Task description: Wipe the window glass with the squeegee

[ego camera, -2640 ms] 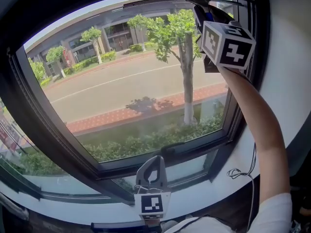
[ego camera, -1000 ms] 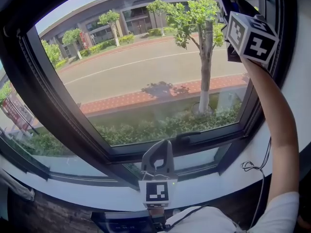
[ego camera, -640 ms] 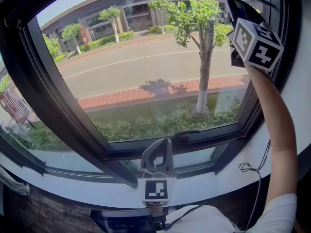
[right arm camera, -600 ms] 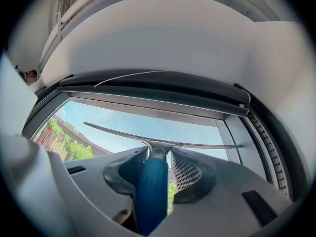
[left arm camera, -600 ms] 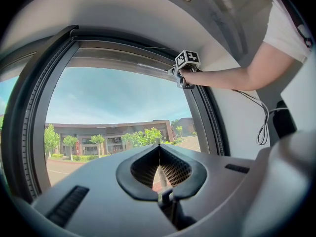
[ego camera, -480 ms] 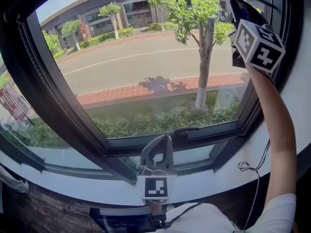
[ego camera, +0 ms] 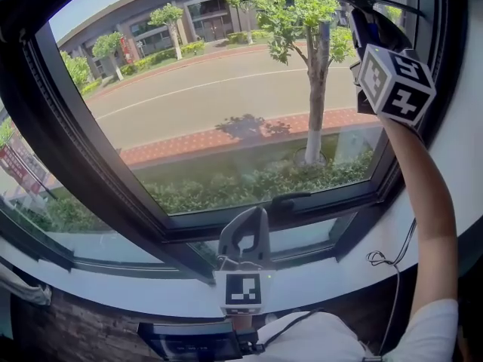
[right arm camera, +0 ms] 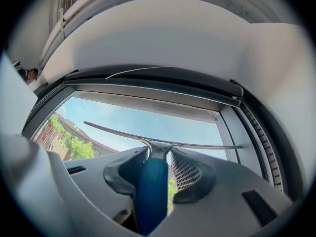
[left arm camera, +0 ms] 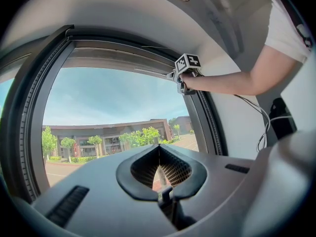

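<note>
Right claw (right arm camera: 160, 157) pinches the squeegee (right arm camera: 150, 191), blade at 1 o'clock on the window glass (ego camera: 211, 119); left claw (left arm camera: 159, 152) pressed together, by the white sill (ego camera: 113, 285).

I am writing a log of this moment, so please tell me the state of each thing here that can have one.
Window glass: sash looks closed, window handle lying flat.
Squeegee: blade across the top of the glass, its blue grip clamped.
Right gripper: jaws shut on the squeegee.
Left gripper: jaws shut, empty, low by the sill.
</note>
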Demonstrator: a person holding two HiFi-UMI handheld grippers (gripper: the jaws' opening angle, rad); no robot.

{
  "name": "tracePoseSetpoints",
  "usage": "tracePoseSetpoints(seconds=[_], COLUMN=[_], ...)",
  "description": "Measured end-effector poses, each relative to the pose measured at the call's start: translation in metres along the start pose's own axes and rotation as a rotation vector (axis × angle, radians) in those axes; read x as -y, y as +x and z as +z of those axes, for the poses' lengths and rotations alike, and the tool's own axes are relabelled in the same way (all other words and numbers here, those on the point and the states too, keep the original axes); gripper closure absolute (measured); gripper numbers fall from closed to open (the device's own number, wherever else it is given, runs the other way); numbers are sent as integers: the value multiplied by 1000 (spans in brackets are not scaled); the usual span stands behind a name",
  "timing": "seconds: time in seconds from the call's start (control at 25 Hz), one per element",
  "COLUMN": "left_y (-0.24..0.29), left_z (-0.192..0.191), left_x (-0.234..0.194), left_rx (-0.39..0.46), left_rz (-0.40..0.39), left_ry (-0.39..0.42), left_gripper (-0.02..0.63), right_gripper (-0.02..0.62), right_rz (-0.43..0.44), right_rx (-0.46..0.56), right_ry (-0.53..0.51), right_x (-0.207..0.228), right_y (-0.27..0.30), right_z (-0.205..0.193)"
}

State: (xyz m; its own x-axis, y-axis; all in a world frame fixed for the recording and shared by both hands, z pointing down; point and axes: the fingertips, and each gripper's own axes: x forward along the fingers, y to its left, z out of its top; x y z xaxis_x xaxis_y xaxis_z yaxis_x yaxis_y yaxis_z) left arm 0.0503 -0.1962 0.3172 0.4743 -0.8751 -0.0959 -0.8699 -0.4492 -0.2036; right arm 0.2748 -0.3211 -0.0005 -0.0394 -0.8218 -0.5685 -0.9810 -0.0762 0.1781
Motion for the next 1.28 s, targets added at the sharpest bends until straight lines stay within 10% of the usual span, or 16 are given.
tracePoseSetpoints(seconds=[1.28], left_y=[12], left_z=[-5], left_x=[12], left_rx=[-14], left_rz=[-48], left_ry=[-1], left_gripper=[603], right_gripper=[445], right_rz=[-1], right_rx=[-81], right_ry=[30], right_x=[-22], right_y=[-58], right_z=[-77])
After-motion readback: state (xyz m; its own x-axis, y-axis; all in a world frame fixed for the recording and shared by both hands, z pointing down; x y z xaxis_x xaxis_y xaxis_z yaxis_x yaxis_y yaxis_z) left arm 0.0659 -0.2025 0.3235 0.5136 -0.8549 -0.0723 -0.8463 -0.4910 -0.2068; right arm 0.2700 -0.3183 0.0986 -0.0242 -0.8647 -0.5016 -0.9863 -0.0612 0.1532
